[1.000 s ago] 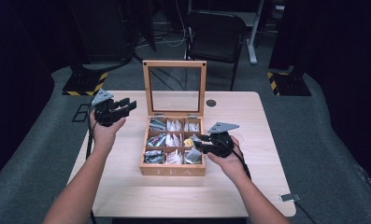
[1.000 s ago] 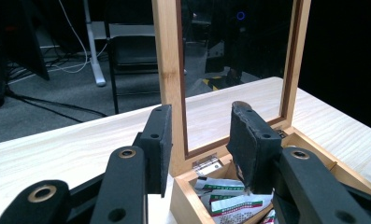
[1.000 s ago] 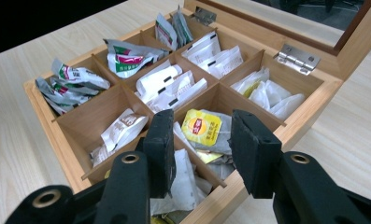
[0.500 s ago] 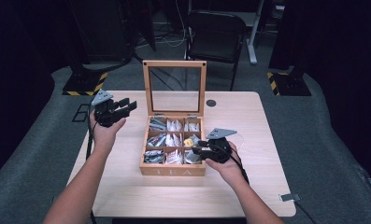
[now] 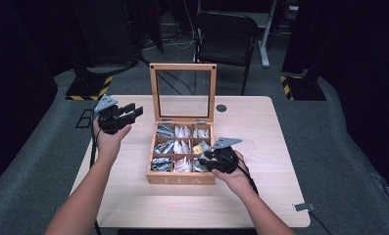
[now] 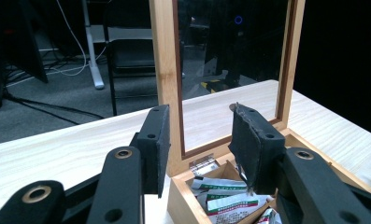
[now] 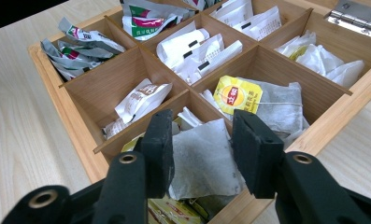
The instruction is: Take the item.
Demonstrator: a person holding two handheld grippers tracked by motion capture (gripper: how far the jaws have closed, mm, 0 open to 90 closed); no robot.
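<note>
Pale wooden surface carries an open box lettered "TEA". Right tongs, jaws apart, straddle a grey tea bag; beyond lies a yellow-tagged bag. Left tongs gape empty beside the lid.

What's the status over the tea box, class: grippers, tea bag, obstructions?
Right gripper open, jaws astride a tea bag in the tea box. Left gripper open, empty. Nothing in the way.
</note>
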